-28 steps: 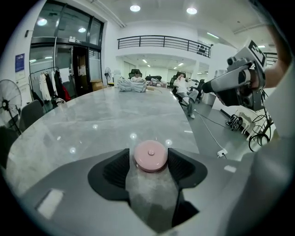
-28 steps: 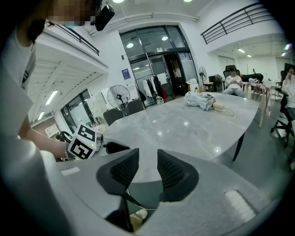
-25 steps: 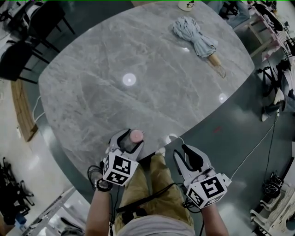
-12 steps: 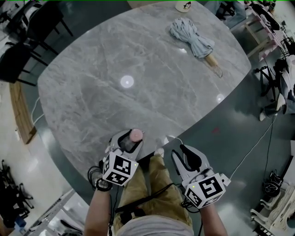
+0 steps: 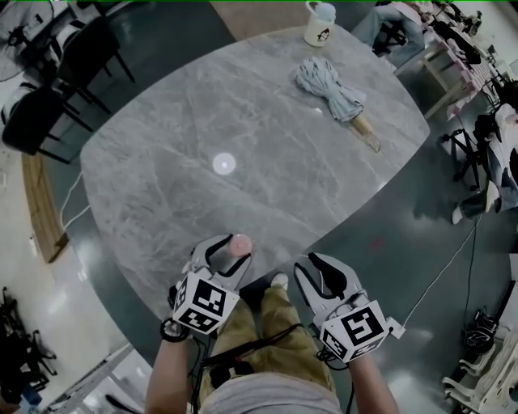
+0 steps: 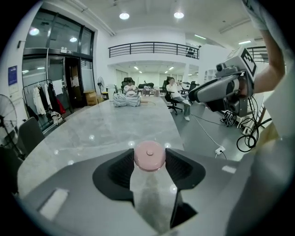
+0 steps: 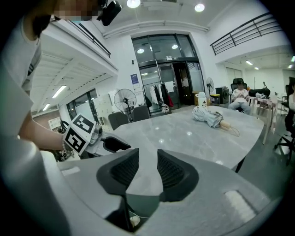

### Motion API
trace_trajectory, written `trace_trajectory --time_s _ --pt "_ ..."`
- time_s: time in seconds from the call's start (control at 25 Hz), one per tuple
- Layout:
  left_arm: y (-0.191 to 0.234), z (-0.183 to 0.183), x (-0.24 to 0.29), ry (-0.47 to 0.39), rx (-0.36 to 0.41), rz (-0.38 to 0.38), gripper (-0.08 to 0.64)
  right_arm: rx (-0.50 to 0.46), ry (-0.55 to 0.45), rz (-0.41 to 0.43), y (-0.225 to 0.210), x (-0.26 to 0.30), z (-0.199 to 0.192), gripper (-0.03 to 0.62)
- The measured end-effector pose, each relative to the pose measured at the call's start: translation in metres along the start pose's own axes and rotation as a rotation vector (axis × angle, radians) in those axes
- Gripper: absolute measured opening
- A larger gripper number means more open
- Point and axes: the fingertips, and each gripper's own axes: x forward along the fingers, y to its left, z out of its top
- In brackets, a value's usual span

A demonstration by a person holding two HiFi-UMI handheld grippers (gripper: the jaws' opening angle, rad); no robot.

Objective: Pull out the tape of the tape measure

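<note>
Pink and round, the tape measure (image 6: 149, 156) is clamped between the fingers of the left gripper (image 5: 229, 249), which have just been closing on it, above the near edge of the grey marble worktop (image 5: 162, 186). Beside that edge, the right gripper (image 7: 146, 167) has its fingers apart and empty. A folded umbrella (image 5: 328, 87) and a mug (image 5: 320, 24) sit at the worktop's far end.

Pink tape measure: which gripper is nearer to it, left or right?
Left. The left gripper has just closed its jaws on the pink tape measure. The right gripper, jaws open and empty, is off to its right, not touching it.
</note>
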Motion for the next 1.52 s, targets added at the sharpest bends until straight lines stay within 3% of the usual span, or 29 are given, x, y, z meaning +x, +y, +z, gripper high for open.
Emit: trace_trajectory --time_s 0.28,0.44,1.04,1.52 --pt "-0.002 0.028 -0.028 -0.051 0.024 0.000 0.233 -0.152 -0.048 0.062 0.016 0.001 0.027 0.115" --pt "-0.001 0.041 -0.042 -0.068 0.046 0.002 0.233 -0.291 -0.062 0.107 0.028 0.004 0.040 0.110" --pt "-0.002 0.065 -0.069 -0.072 0.163 -0.014 0.233 -0.843 0.040 0.273 0.062 0.034 0.044 0.097" --pt "-0.007 0.065 -0.069 -0.056 0.215 -0.031 0.233 -1.119 0.116 0.369 0.077 0.057 0.027 0.086"
